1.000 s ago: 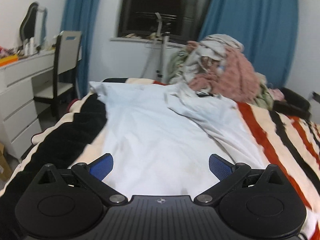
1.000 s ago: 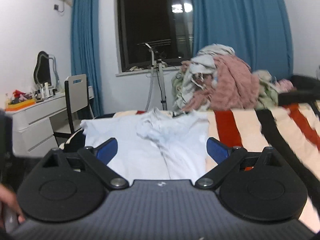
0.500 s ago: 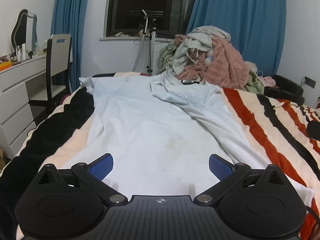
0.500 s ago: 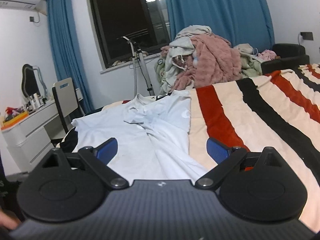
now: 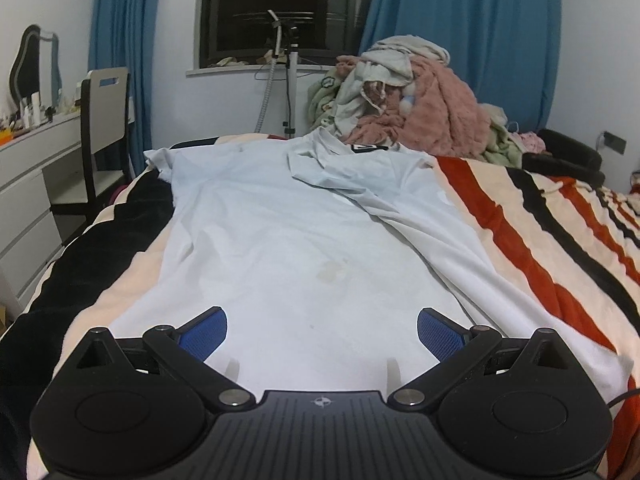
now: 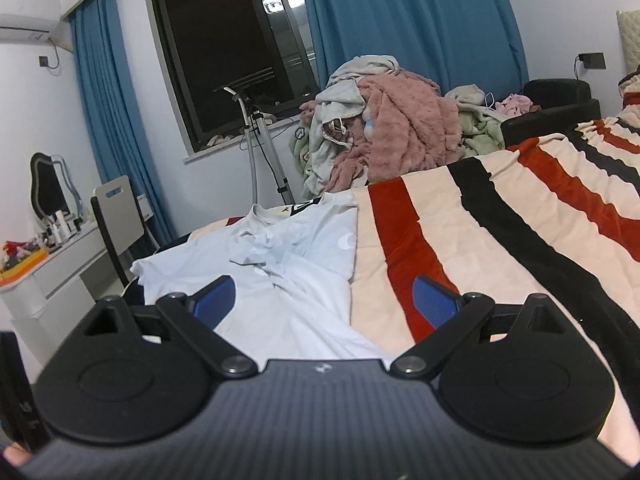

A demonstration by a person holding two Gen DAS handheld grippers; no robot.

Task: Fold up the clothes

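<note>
A pale blue T-shirt (image 5: pixel 288 240) lies spread lengthwise on the striped bed blanket (image 5: pixel 540 240), collar at the far end, its right side folded over toward the middle. My left gripper (image 5: pixel 322 330) hovers open just above the shirt's near hem, nothing between its blue pads. In the right wrist view the same shirt (image 6: pixel 304 264) lies left of centre, and my right gripper (image 6: pixel 324 294) stands open above the shirt's right edge, where it meets the blanket (image 6: pixel 500 248). It holds nothing.
A heap of unfolded clothes (image 5: pixel 404 100) is piled at the far end of the bed. A white dresser (image 5: pixel 28 184) and a chair (image 5: pixel 104 128) stand to the left. A garment steamer pole (image 5: pixel 290 80) stands by the dark window.
Both grippers have drawn back and risen, so more of the shirt and blanket shows. The right view has swung to the right. Both grippers stayed open and the shirt has not moved.
</note>
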